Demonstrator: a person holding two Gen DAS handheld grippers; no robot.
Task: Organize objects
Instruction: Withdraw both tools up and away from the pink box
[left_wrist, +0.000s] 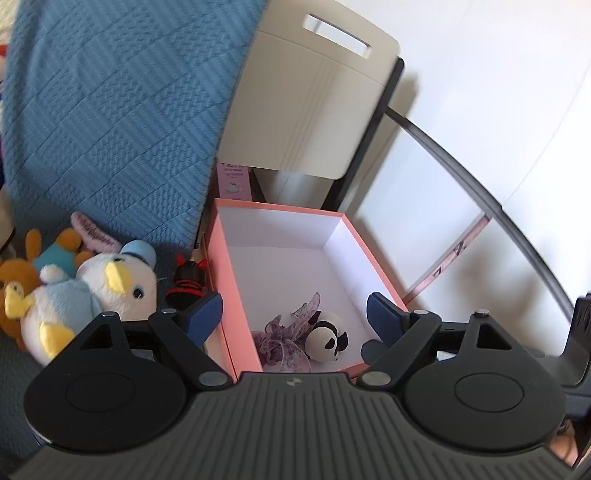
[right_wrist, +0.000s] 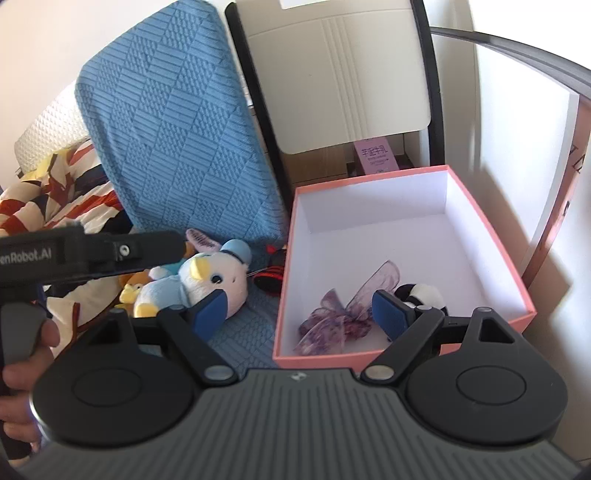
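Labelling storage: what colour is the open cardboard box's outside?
Pink cardboard box outside, white inside; right wrist view.

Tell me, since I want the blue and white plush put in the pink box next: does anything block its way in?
Nothing visible does. The blue and white plush lies on the blue cover left of the pink box, whose top is open. Only a purple ribbon and a panda toy lie at the near end; the rest of the floor is bare.

box (left_wrist: 236, 295): matt pink card outside, smooth white paper lining
blanket (left_wrist: 110, 110): blue woven cloth, raised textured pattern
duck toy (right_wrist: 207, 284): soft plush, fuzzy pile
ribbon bow (right_wrist: 343, 314): sheer purple fabric, slight sheen
panda figure (left_wrist: 327, 334): smooth, semi-gloss
chair back (right_wrist: 340, 85): smooth beige plastic, matt
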